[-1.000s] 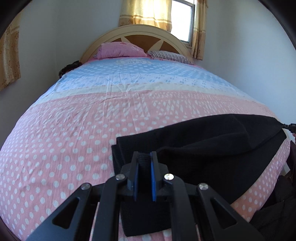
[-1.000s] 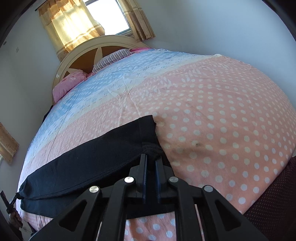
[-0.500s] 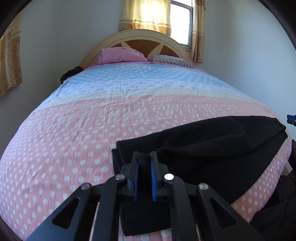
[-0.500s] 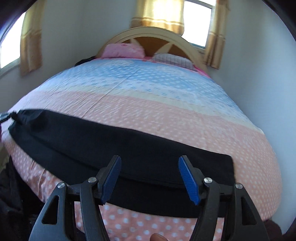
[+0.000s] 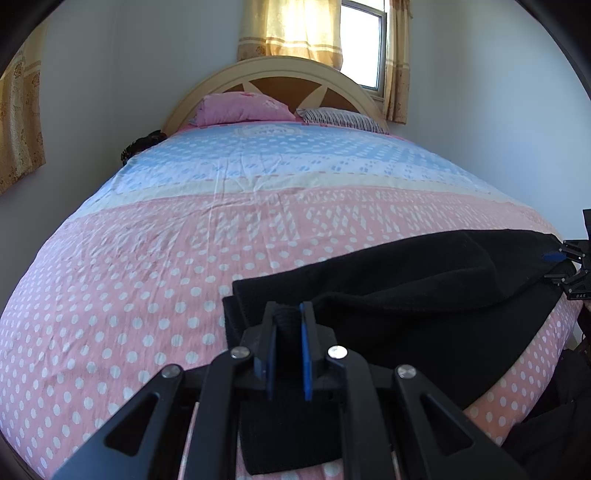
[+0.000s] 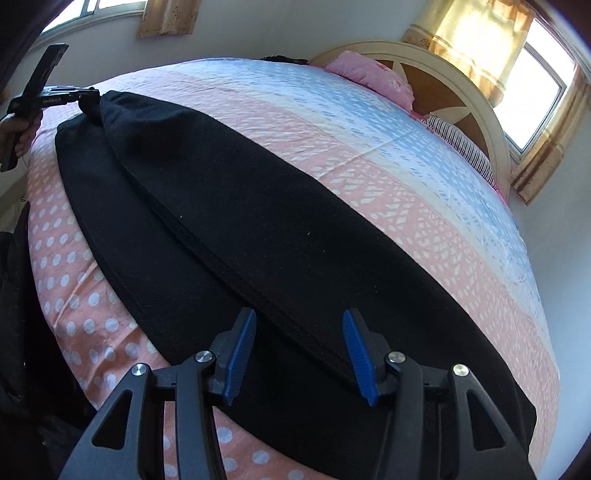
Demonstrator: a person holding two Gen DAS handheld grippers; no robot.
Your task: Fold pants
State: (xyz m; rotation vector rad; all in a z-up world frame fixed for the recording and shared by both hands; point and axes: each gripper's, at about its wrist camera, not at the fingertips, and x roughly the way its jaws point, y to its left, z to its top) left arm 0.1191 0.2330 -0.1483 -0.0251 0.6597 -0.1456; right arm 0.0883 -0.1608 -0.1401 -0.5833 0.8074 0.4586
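Left wrist view shows the left gripper (image 5: 288, 325) at the lower centre of the frame, its blue pads (image 5: 305, 354) nearly together and pinching a bunched edge of the black pants (image 5: 424, 295). From that pinch the pants run toward the right edge of the frame, lying flat on the bed (image 5: 166, 277), whose sheet is pink with white dots nearby and turns blue toward the top. At the far right edge of this frame the right gripper (image 5: 570, 266) sits at the other end of the pants, too small there to read its jaws. Upper centre, a pink pillow (image 5: 243, 107) and a striped pillow (image 5: 340, 118) lie against the arched headboard (image 5: 280, 70), with yellow curtains (image 5: 291, 29) and a window above. Right wrist view has the right gripper (image 6: 299, 354) at the lower centre, hovering over the dark cloth; its jaws have just been closing, yet they stand apart, and the pads press on nothing, with only flat fabric seen between them. In this frame the pants stretch diagonally from the lower right to the upper left, one leg folded over the other with a seam line running along the overlap. At the upper left a hand (image 6: 14, 136) holds the left gripper's handle where it clamps the far end of the pants.
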